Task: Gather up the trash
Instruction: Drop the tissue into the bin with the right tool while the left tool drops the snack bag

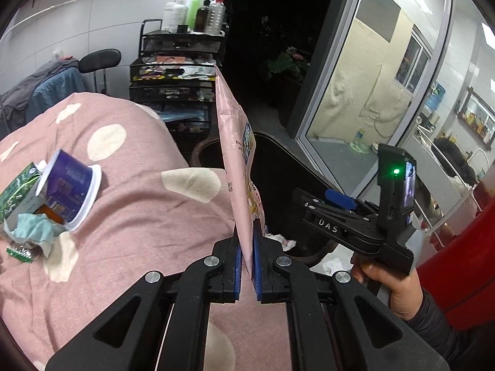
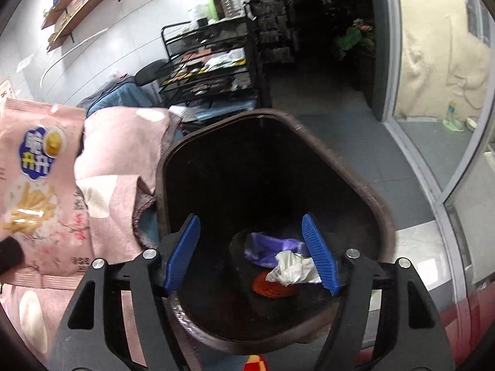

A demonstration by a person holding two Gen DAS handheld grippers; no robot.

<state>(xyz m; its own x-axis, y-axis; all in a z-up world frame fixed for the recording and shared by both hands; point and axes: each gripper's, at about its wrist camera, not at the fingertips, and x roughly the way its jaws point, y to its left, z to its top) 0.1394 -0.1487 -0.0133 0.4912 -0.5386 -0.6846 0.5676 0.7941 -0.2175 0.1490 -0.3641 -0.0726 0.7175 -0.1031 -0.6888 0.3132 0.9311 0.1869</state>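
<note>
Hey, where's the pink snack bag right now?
The pink snack bag stands upright, clamped in the left gripper above the pink spotted blanket, left of the brown trash bin; the right wrist view shows it at far left.

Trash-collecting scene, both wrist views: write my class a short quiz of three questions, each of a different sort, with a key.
1. True or false: the left gripper is shut on the pink snack bag.
2. Multiple choice: what is between the fingers of the right gripper? A) a purple cup B) nothing, they stand open above the bin C) a green carton
3. Fill in: the purple cup, green carton and crumpled tissue lie on the pink ____.

Key
1. True.
2. B; the brown bin already holds a purple wrapper and crumpled paper.
3. Blanket.
</note>
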